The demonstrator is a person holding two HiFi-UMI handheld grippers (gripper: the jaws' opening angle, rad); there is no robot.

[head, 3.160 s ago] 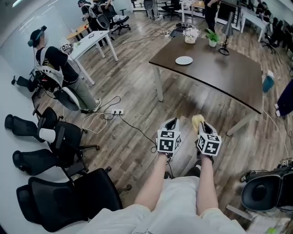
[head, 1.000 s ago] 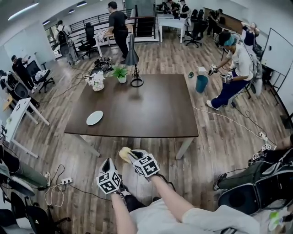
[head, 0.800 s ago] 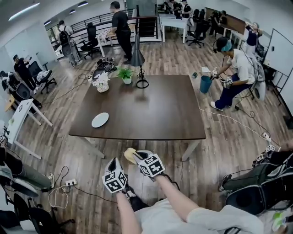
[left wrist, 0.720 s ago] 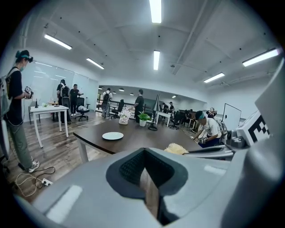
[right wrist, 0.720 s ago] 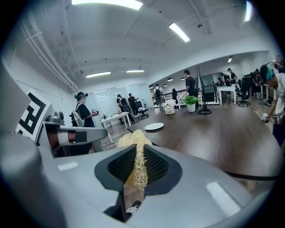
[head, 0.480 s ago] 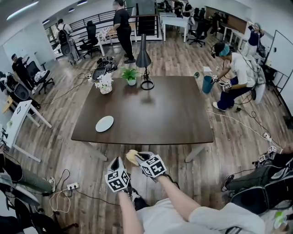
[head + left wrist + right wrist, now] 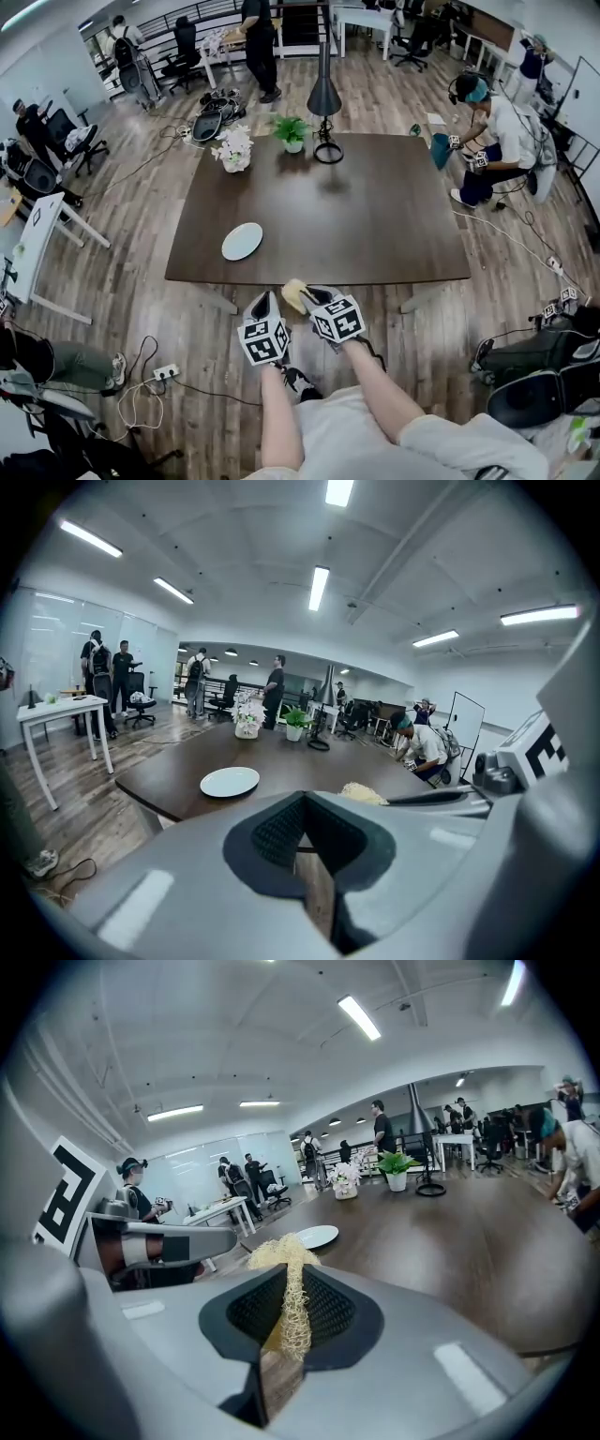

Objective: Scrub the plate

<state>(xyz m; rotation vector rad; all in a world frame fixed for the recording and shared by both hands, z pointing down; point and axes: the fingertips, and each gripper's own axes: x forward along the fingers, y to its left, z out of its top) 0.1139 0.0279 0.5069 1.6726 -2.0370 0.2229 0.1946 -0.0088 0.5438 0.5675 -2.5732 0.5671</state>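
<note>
Facing the dark brown wooden table [image 7: 375,225] on plank flooring [image 7: 141,234], the right gripper [image 7: 305,298] pinches a yellow mesh scrubber [image 7: 293,292]; the left gripper [image 7: 265,302] is closed, empty. A round white plate [image 7: 242,241] lies on the table's near-left part, with white flowers [image 7: 234,148] and a black lamp [image 7: 325,98] beyond.

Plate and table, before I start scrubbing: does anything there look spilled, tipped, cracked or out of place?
Nothing stands out. The plate lies flat and whole on the table, no spill visible. The flowers, plant and lamp stand upright near the far edge. The right gripper holds the scrubber clear of it.
</note>
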